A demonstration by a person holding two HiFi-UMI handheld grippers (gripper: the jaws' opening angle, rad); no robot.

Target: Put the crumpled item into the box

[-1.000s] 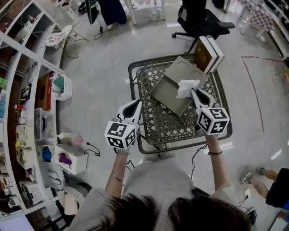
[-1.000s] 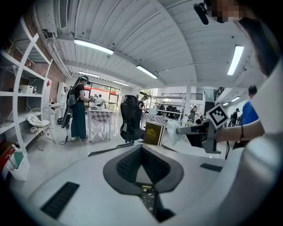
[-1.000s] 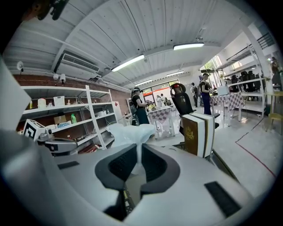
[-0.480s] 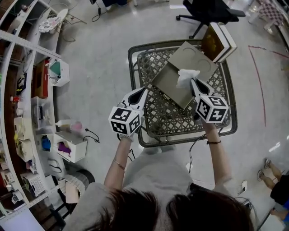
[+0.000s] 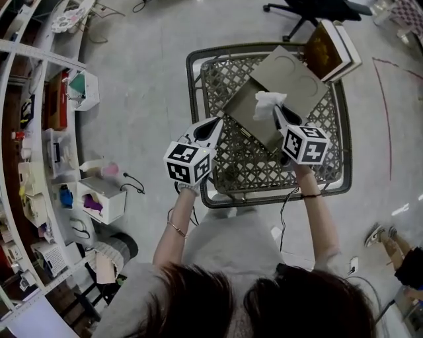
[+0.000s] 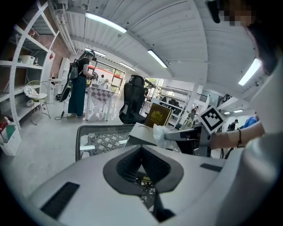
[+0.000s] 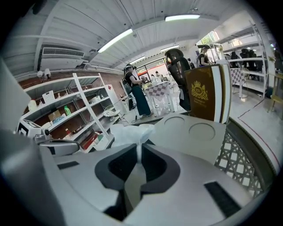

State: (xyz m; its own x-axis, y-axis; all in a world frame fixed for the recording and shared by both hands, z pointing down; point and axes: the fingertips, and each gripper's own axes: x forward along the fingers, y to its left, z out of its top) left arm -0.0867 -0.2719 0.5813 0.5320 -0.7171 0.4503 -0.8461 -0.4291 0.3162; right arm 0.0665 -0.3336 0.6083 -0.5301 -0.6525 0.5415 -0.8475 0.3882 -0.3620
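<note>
A white crumpled tissue (image 5: 268, 104) hangs over the open grey box (image 5: 246, 117), whose lid (image 5: 295, 78) lies folded back behind it. My right gripper (image 5: 276, 109) is shut on the tissue, which bunches out past the jaw tips (image 7: 128, 132). In the right gripper view the lid (image 7: 194, 132) with its two round dents lies just ahead. My left gripper (image 5: 218, 123) is at the table's left side, apart from the box, jaws together with nothing in them. The left gripper view shows the tissue (image 6: 160, 132) in the other gripper.
The box sits on a dark lattice table (image 5: 195, 86) with a raised rim. A brown and gold book (image 5: 330, 47) stands at its far right corner. Shelves (image 5: 39, 132) line the left, an office chair (image 5: 310, 8) stands beyond, and a person (image 6: 81, 84) stands far off.
My left gripper has crept forward and right, over the table's left edge. The right gripper still holds the tissue over the box, hardly moved against it.
</note>
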